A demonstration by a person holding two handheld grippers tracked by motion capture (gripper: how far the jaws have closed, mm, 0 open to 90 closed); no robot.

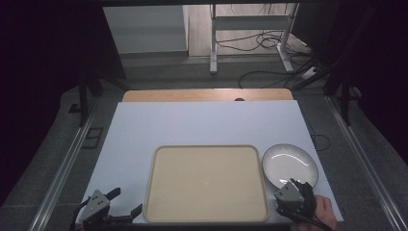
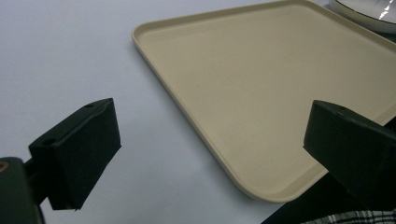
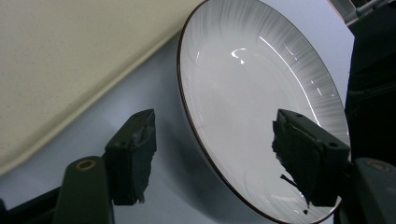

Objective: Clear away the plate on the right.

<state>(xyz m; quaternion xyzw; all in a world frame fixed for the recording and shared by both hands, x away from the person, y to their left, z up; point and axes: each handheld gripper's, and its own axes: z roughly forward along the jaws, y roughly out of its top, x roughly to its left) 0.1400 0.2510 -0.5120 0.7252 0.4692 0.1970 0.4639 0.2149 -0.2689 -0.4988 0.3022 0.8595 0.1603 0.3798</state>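
A beige tray (image 1: 207, 147) lies empty on the white table cover (image 1: 192, 125), near the front edge. Just right of it sits a white ribbed plate (image 1: 288, 161) with a dark rim. My right gripper (image 1: 299, 184) is at the plate's near edge; in the right gripper view the right gripper (image 3: 217, 135) stands open astride the rim of the plate (image 3: 243, 79), one jaw over the table cover, the other over the plate's inside, neither pressing. My left gripper (image 1: 127, 201) rests open at the tray's front left corner, and nothing sits between the jaws of the left gripper (image 2: 212, 130) above the tray (image 2: 261, 70).
A strip of wooden tabletop (image 1: 207, 95) shows beyond the white cover. Behind it stand a metal desk frame (image 1: 214, 43) and loose cables (image 1: 260, 41) on the floor. Metal rails (image 1: 62, 168) run along both sides of the table.
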